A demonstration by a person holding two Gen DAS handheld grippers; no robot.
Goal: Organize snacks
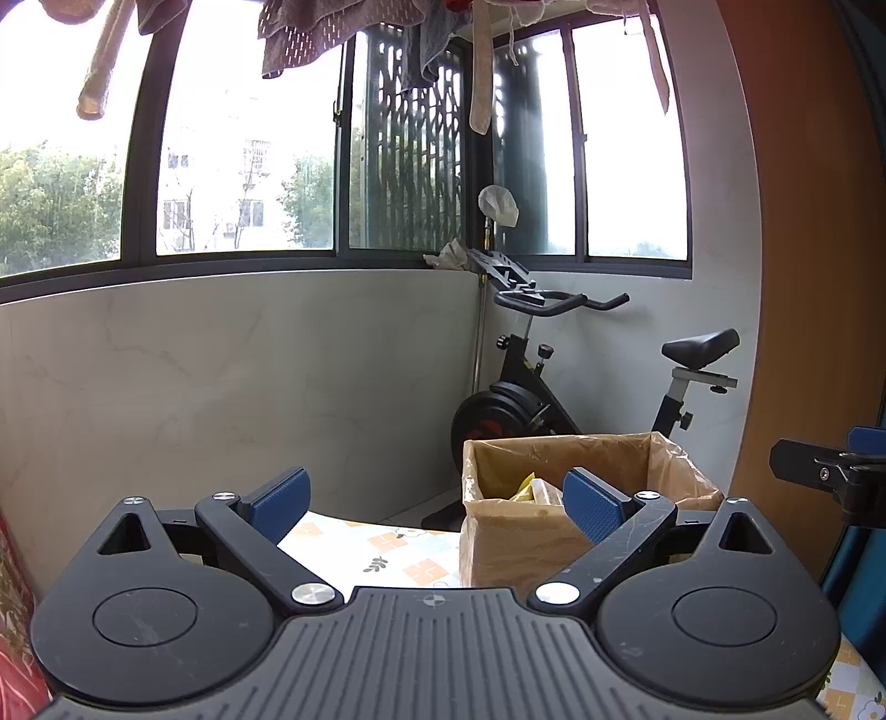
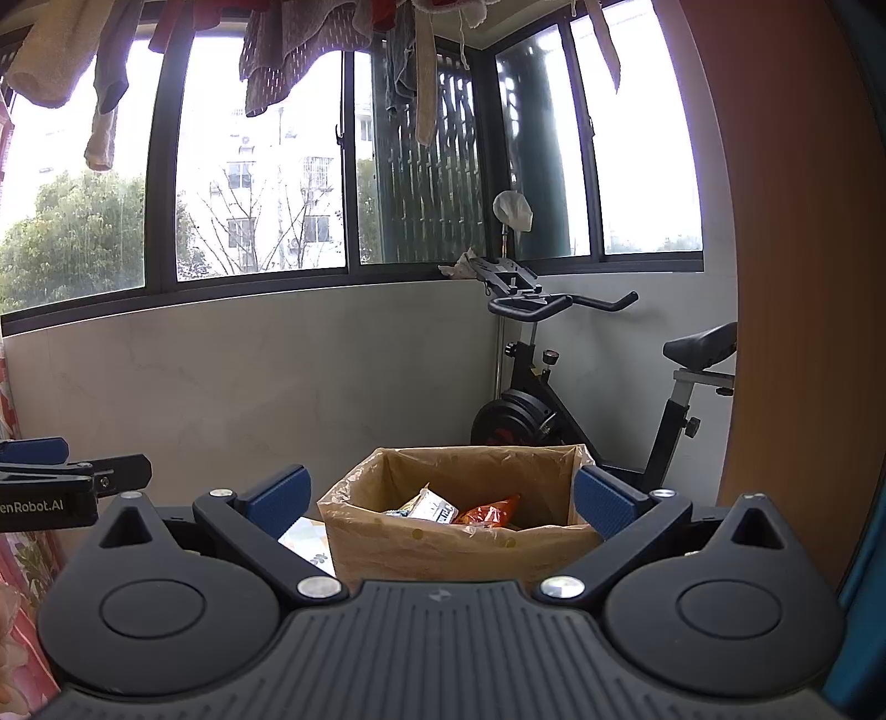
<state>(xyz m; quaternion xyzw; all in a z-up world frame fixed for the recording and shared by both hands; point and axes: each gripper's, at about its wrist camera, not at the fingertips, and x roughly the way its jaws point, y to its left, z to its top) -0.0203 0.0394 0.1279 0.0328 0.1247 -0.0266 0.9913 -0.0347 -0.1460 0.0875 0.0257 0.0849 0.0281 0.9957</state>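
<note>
Snack packets point(image 2: 443, 507) lie inside the plastic-lined cardboard box point(image 2: 459, 545): a white one beside an orange one point(image 2: 490, 512); the left wrist view shows a yellow packet point(image 1: 531, 490) in the same box. Box stands on the patterned tablecloth point(image 1: 382, 545). Left gripper point(image 1: 437, 501): fingers wide apart, empty, level above the cloth, box just beyond its right pad point(image 1: 592, 507). Right gripper point(image 2: 443, 498): fingers wide apart, empty, box centred between the pads beyond them. Exercise bike point(image 2: 598, 399) in the tiled corner behind the box; laundry point(image 2: 299, 50) hangs before the windows.
</note>
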